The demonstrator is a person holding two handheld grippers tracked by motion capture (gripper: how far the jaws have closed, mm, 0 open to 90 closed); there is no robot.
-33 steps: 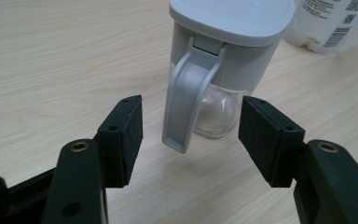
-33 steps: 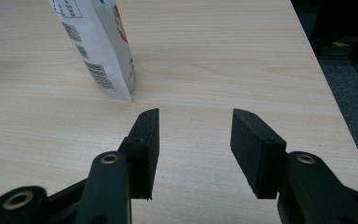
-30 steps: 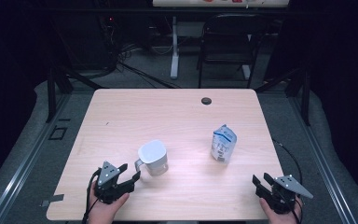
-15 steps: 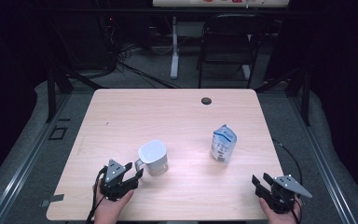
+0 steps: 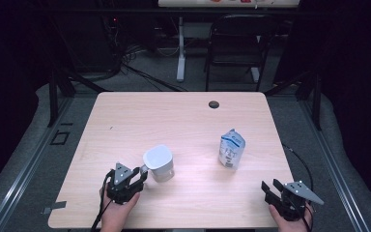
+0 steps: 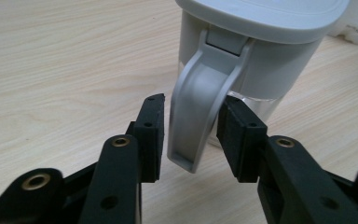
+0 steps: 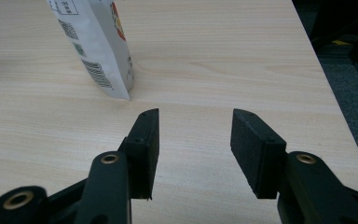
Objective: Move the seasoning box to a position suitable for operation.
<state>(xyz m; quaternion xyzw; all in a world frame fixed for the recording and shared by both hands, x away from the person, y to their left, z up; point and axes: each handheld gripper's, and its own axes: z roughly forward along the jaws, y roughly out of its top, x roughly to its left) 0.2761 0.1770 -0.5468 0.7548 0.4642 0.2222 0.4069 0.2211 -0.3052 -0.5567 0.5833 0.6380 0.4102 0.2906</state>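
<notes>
Your left gripper (image 5: 142, 175) has just been closing its fingers (image 6: 151, 133) around the handle (image 6: 200, 107) of the grey-lidded pitcher (image 5: 158, 163), which stands at the near left of the wooden counter (image 5: 183, 121); the pads flank the handle, a sliver of gap showing on each side. Your right gripper (image 7: 193, 149) rests at the near right corner, fingers spread and holding nothing, near an upright white pouch (image 5: 232, 149).

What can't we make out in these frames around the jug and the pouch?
- Jug contents: the lid covers it, high view and left gripper view.
- Pouch top: cut by the right gripper view's upper edge.
- Pouch print: too small, high view.
- Left gripper pad contact on the handle: unclear.
</notes>
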